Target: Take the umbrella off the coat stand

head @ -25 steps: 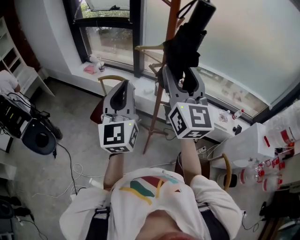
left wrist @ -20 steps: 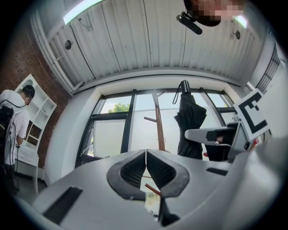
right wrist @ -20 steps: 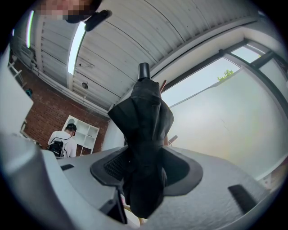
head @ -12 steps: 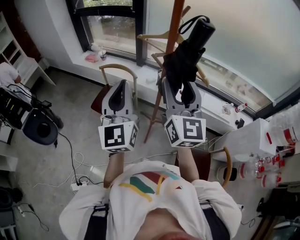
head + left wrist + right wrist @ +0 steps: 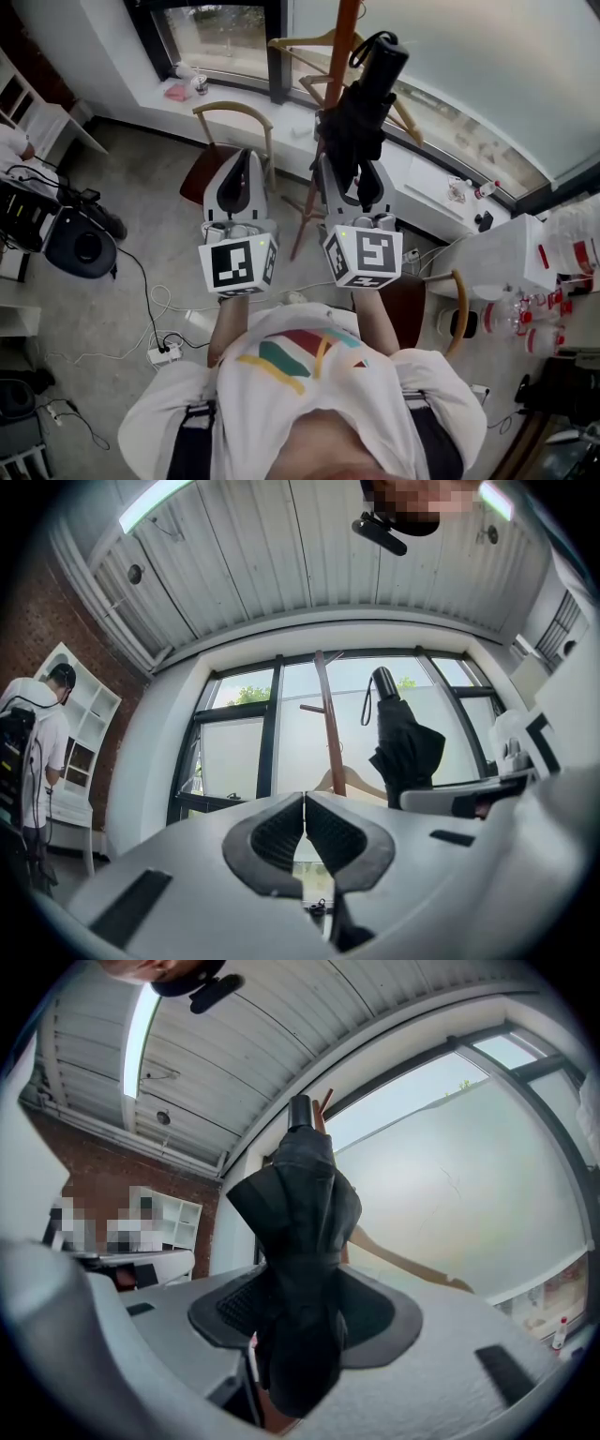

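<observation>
Both forearms reach out side by side towards the far window, and the right hand-held gripper (image 5: 354, 180) (image 5: 300, 1307) is clamped on the lower folds of the black folded umbrella (image 5: 362, 111) (image 5: 300, 1199) (image 5: 405, 752). The umbrella stands up from the jaws with its strap end uppermost. It sits just right of the wooden coat stand (image 5: 338, 42) (image 5: 328, 726), with a gap showing between them in the left gripper view, while the left hand-held gripper (image 5: 242, 159) (image 5: 305, 810) hangs level alongside, jaws pressed together on nothing.
</observation>
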The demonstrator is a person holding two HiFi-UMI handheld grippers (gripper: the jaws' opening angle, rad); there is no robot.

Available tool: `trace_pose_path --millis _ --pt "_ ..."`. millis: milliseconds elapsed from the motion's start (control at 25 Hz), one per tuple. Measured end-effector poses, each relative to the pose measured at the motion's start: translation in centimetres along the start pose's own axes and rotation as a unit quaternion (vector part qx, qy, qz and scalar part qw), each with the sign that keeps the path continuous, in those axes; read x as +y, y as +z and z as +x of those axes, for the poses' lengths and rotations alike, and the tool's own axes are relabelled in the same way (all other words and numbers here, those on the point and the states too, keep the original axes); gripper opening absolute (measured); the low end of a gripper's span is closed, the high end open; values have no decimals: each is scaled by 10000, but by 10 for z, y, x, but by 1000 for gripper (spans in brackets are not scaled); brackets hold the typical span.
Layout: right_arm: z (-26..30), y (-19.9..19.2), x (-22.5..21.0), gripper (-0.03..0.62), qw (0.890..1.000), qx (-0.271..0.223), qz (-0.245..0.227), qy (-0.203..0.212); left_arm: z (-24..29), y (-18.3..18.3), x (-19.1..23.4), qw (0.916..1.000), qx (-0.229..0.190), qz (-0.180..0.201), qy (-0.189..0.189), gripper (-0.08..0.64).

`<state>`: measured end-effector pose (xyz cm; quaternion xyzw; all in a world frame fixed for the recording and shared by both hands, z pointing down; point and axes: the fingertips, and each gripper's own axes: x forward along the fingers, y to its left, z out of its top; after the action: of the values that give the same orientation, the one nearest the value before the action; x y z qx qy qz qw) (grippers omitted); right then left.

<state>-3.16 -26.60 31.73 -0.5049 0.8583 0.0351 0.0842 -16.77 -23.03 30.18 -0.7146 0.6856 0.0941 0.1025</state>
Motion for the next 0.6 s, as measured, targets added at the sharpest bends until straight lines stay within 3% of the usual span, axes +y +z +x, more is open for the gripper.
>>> trace_pose_path --millis 600 --pt "0 -14 -5 213 9996 225 162 2 3 -7 -2 9999 139 -5 30 8"
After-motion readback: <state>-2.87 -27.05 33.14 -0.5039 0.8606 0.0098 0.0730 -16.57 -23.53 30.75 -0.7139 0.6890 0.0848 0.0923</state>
